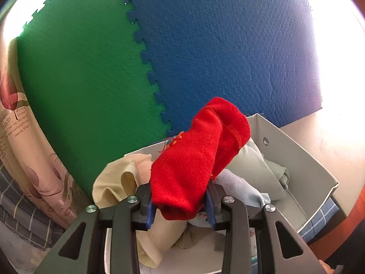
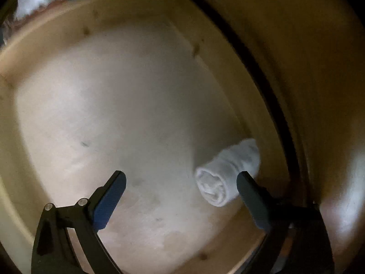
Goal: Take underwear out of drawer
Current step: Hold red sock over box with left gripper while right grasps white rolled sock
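In the left wrist view my left gripper (image 1: 180,205) is shut on a red knitted piece of underwear (image 1: 196,159), which stands up between its blue pads above a grey box (image 1: 303,159) full of folded cloths. In the right wrist view my right gripper (image 2: 181,185) is open inside a pale wooden drawer (image 2: 102,105). A rolled white piece of underwear (image 2: 223,175) lies on the drawer floor near the right wall. It sits just inside the right finger (image 2: 248,187), and the pads do not press on it.
Cream, beige and light blue garments (image 1: 118,182) fill the grey box. Behind it lie green (image 1: 79,80) and blue foam mats (image 1: 228,45). A patterned curtain (image 1: 13,118) hangs at the left. The drawer's wooden rim (image 2: 269,91) curves along the right.
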Available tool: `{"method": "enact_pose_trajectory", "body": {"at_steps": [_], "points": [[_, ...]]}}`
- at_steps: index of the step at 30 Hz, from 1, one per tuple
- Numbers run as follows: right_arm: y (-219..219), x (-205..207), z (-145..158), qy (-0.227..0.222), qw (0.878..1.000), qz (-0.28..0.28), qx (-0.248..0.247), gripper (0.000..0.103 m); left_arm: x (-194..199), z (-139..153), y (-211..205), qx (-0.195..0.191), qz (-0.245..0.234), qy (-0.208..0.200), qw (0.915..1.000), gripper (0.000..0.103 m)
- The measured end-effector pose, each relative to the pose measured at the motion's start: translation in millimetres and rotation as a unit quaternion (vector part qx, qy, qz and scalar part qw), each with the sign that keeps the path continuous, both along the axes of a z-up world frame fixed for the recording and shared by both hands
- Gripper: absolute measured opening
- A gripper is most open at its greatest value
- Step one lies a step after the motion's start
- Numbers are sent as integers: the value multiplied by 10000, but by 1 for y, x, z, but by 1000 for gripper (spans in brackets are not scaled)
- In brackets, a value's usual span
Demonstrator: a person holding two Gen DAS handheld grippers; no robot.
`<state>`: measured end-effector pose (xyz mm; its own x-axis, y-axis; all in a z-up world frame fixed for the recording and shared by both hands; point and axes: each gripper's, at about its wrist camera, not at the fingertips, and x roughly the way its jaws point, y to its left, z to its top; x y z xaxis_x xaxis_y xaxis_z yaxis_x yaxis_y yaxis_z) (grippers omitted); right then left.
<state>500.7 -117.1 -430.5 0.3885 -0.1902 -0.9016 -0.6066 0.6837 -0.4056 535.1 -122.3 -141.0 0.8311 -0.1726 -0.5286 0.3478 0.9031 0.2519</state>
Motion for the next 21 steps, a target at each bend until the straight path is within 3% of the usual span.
{"method": "enact_pose_trajectory", "body": {"at_steps": [2,4,5,8,10,12,14,16,18,19,21], "points": [[5,-2,-14,-34,9983,36,-583,103,2,-2,-2,-20,2,58,10000,34],[9,-7,-25,58,9962,242,-834,102,0,-1,-2,2,-10,25,10000,34],[7,-11,-24,310,9974,406,-515,102,-1,-1,-2,13,-25,9,10000,34],[-16,1,-27,378,9980,-149,-479,101,-2,0,-3,-2,-43,-53,10000,35],[-34,10,-24,559,9977,-362,-98,101,-2,-2,-4,14,-48,-32,10000,35],[-34,7,-32,592,9972,84,-454,97,-2,-5,-4,32,-49,-32,10000,35],[-30,7,-31,937,9925,604,-500,86,-1,-7,-6,50,-53,7,10000,35],[-28,9,-32,1151,9891,773,-505,84,-1,-7,-8,48,-49,-11,10000,35],[-28,9,-29,1165,9884,903,-359,83,-1,-7,-9,57,-64,-2,10000,35],[-29,5,-23,1094,9892,957,-189,87,-1,-6,-9,81,-71,-28,9999,35],[-45,2,-19,942,9921,771,296,84,-2,-7,-9,94,-64,-42,9999,35]]}}
